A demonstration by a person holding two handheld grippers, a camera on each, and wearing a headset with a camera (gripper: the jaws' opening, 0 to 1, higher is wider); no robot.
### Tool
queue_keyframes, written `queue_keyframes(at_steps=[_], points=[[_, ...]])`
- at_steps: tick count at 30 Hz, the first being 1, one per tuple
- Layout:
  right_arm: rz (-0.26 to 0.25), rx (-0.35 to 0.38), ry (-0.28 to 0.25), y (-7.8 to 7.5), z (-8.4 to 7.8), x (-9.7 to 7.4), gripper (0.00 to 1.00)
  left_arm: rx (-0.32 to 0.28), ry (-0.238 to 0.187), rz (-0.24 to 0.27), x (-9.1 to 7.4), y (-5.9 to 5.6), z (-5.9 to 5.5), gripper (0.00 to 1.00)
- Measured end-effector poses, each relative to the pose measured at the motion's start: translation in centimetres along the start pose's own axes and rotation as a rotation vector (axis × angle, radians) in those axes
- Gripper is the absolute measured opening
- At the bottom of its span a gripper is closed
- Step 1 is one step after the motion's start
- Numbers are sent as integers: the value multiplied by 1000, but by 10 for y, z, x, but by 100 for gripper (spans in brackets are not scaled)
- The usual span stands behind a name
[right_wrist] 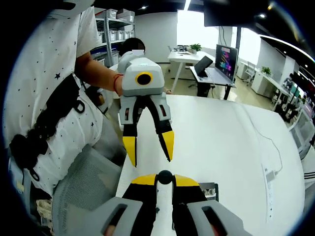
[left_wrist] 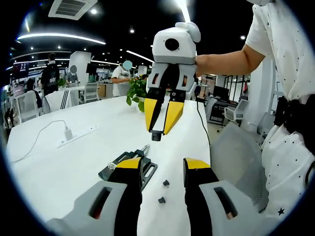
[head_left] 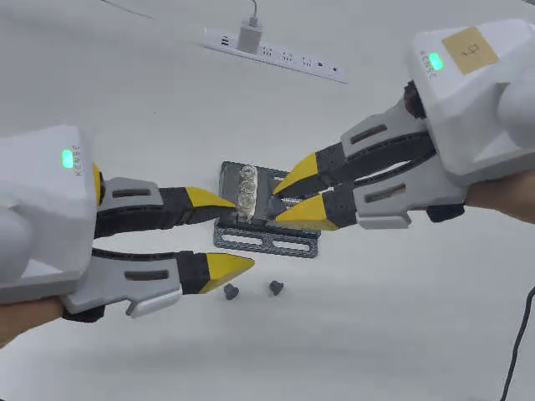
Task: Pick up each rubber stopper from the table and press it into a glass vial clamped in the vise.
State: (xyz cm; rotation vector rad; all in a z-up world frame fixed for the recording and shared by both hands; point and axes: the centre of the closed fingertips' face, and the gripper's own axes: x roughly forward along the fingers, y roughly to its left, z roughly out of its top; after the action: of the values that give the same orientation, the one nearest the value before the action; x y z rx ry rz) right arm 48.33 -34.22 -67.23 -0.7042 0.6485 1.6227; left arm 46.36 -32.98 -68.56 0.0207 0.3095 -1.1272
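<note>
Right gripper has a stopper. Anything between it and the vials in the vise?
Nothing visible. The right gripper, shut on the stopper, hangs up over the vise with open air down to the vials. The open left gripper sits beside the vials, one jaw tip close to them, not in the path.

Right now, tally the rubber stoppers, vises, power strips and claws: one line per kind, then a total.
Rubber stoppers: 3, namely the near table stopper, the far table stopper and the held stopper
Vise: 1
Power strip: 1
Claws: 2, the left claw open, the right claw shut on the held stopper
Total: 7
</note>
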Motion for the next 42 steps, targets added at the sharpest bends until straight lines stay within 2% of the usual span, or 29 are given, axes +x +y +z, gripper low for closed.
queue_keyframes(at_steps=[6, 8, 16, 21, 25, 31, 37, 40, 42], points=[[-61, 44, 47, -26, -10, 5, 6, 16, -4, 27, -4, 8, -6, 40], [-84, 54, 67, -35, -14, 8, 6, 19, 6, 34, -5, 10, -9, 43], [-134, 103, 139, -69, -39, 22, 6, 13, 8, 53, -7, 17, -20, 52], [-146, 126, 179, -91, -55, 34, 6, -4, 16, 55, -5, 20, -28, 63], [-152, 136, 198, -100, -61, 44, 6, -12, 26, 49, -4, 20, -33, 66], [-159, 137, 233, -114, -72, 62, 6, -16, 15, 48, -3, 23, -35, 73], [-155, 143, 250, -118, -79, 72, 6, -19, 17, 46, -4, 28, -39, 79], [-159, 126, 284, -123, -89, 77, 6, -20, 17, 47, -3, 30, -40, 83], [-153, 129, 285, -123, -91, 79, 6, -24, 18, 42, -2, 30, -42, 85]])
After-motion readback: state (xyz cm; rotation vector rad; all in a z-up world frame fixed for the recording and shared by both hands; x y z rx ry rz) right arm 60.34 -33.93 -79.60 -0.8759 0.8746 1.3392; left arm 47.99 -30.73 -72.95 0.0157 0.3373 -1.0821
